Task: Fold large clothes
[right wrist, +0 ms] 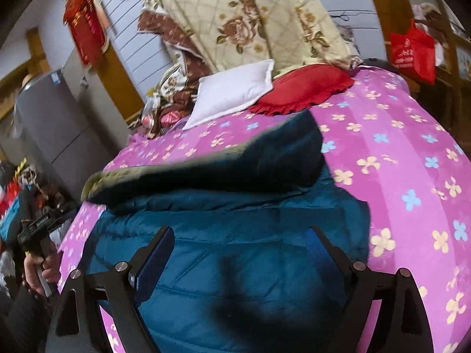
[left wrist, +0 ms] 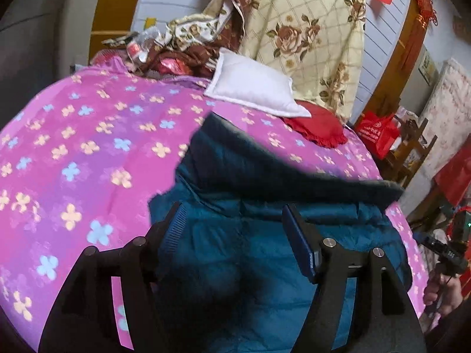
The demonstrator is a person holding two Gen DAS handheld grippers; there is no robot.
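1. My left gripper (left wrist: pixel 235 220) has its jaws standing apart, ribbed blue pads facing each other on black fingers, with nothing pinched between them; it hangs above the jacket without touching it.

2. My right gripper (right wrist: pixel 241 244) is spread wide too, its smooth blue pads well apart and clear of the cloth below.

3. Under both sits the teal jacket (left wrist: pixel 265 250), a quilted puffer with stitched channels and a slightly shiny shell. It lies in a folded bundle on the bed, near its front edge.

4. Across the far side of the bundle runs a darker band (left wrist: pixel 279 167), matte and soft, ending in a fuzzy greyish trim; in the right wrist view this trim (right wrist: pixel 123 173) curls up at the bundle's left end.

5. The bedspread (left wrist: pixel 88 147) is smooth pink and purple cloth printed with small four-petal flowers in cream and pale blue.

6. Beyond the jacket lie a flat white pillow (left wrist: pixel 253 85), rectangular with a stitched border, and just beside it a red cushion (left wrist: pixel 318 129) with a frilled edge; the pillow overlaps the cushion.

7. Behind them a cream quilt (left wrist: pixel 309 38) with a diamond grid and brown roses is heaped against the wall, next to crumpled brown patterned fabric (left wrist: pixel 188 47).

8. A hand (left wrist: pixel 441 291) shows at the right edge of the left wrist view, wrapped round a black handle.
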